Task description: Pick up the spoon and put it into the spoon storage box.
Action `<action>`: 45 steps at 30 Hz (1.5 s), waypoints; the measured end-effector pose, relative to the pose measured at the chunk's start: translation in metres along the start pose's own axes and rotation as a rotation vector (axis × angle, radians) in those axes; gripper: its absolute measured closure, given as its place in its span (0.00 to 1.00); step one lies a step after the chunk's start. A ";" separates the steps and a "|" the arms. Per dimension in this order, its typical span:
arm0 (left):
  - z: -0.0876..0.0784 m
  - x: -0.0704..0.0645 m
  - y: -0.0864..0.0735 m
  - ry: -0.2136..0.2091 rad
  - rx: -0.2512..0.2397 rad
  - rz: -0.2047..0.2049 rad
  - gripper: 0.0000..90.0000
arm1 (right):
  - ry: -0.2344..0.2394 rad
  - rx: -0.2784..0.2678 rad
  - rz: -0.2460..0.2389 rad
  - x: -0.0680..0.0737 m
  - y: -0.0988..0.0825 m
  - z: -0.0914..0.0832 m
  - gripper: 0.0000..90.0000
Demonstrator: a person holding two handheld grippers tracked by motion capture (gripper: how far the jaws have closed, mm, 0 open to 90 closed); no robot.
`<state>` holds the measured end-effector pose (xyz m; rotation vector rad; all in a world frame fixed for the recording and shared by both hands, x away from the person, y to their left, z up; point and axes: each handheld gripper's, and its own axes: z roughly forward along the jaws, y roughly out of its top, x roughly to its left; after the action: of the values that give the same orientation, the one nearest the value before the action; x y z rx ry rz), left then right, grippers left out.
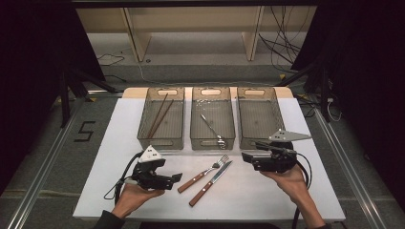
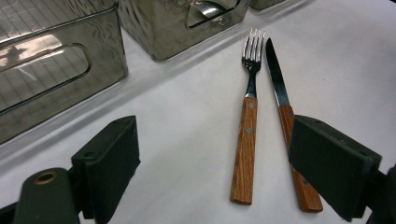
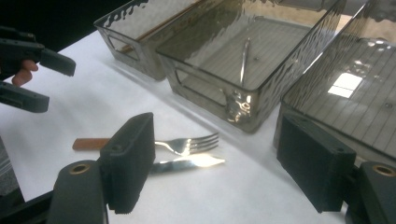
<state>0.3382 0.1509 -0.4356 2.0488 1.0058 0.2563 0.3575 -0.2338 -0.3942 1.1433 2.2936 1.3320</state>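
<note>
A fork [image 1: 204, 172] and a knife [image 1: 211, 182], both with wooden handles, lie side by side on the white table [image 1: 286, 191], tips toward the bins. My left gripper [image 1: 176, 177] is held low at the left of them, open and empty, jaws pointing at the handles. In the left gripper view the fork [image 2: 246, 140] and knife [image 2: 280, 98] lie just ahead of my open left gripper [image 2: 217, 158]. My right gripper [image 1: 246, 157] hovers right of the tips, open and empty. In the right gripper view the fork [image 3: 187, 143] and knife [image 3: 196, 163] lie beyond my right gripper [image 3: 222, 161].
Three clear plastic bins stand in a row behind the cutlery. The left bin [image 1: 161, 138] holds chopsticks [image 1: 160, 116], the middle bin [image 1: 212, 141] a metal utensil [image 1: 212, 128], the right bin [image 1: 258, 141] nothing. Shelving and cables lie beyond the table's far edge.
</note>
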 end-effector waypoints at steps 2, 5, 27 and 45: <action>0.002 -0.002 0.003 0.001 0.014 0.002 0.18 | 0.000 0.004 -0.002 0.000 -0.004 0.000 0.31; 0.005 -0.004 0.006 0.003 0.042 0.013 0.18 | -0.005 0.010 0.001 0.000 -0.009 -0.001 0.31; 0.030 -0.019 0.021 0.019 0.219 0.066 0.20 | -0.006 -0.006 0.036 0.004 -0.037 -0.006 0.30; 0.045 -0.026 0.025 0.013 0.291 0.105 0.21 | -0.007 -0.004 0.049 0.008 -0.049 -0.009 0.29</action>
<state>0.3573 0.0972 -0.4416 2.3699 0.9909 0.1857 0.3229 -0.2471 -0.4282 1.2086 2.2708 1.3475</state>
